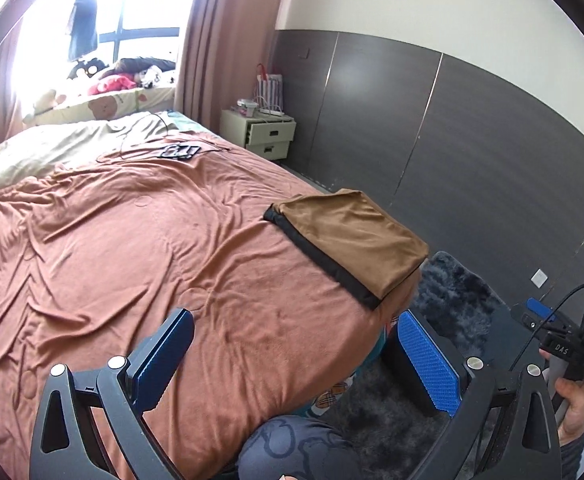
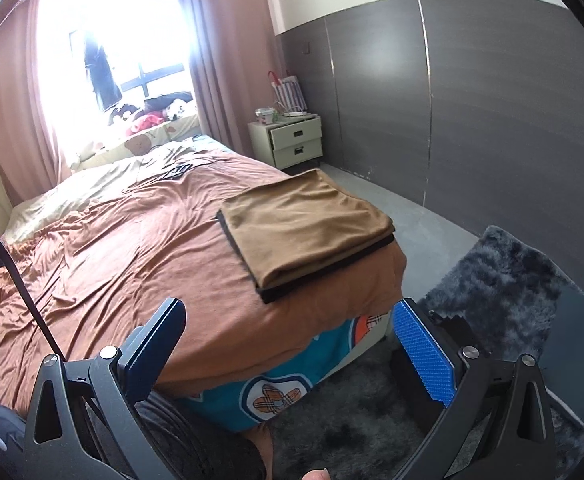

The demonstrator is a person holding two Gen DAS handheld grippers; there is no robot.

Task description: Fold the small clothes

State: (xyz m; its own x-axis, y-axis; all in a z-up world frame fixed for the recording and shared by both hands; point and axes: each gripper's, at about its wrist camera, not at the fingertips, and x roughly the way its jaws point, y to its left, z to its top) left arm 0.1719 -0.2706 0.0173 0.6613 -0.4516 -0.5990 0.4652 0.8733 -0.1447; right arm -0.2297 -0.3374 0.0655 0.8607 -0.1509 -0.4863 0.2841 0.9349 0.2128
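Brown garment (image 2: pixel 310 224) with a black band lies folded into a neat rectangle near the corner of the bed (image 2: pixel 132 240), on the rust-coloured cover, apart from both tools. From my right tool (image 2: pixel 288 350) it sits at about twelve o'clock, just ahead and slightly up the bed. From my left tool (image 1: pixel 296 360) it lies off at about one o'clock and farther away. So I judge the right hand to be the nearer one for any further move on it.

Its long axis runs roughly from ten o'clock to four o'clock in the left wrist view, with the black band along the near-left edge; in the right wrist view the black edge wraps the left and near sides.

Both tools are spread wide and hold nothing, blue pads (image 2: pixel 424 352) facing inward over the edge of the bed.

The right wrist view shows the layers at the near edge, stacked brown over black, which suggests the fold is largely done. The left wrist view hides that layering but shows the right hand (image 1: pixel 572 404) gripping its handle at four o'clock, and a person's knee in patterned cloth at six o'clock. A dark shaggy rug (image 2: pixel 512 280) lies on the floor beyond the corner of the bed.
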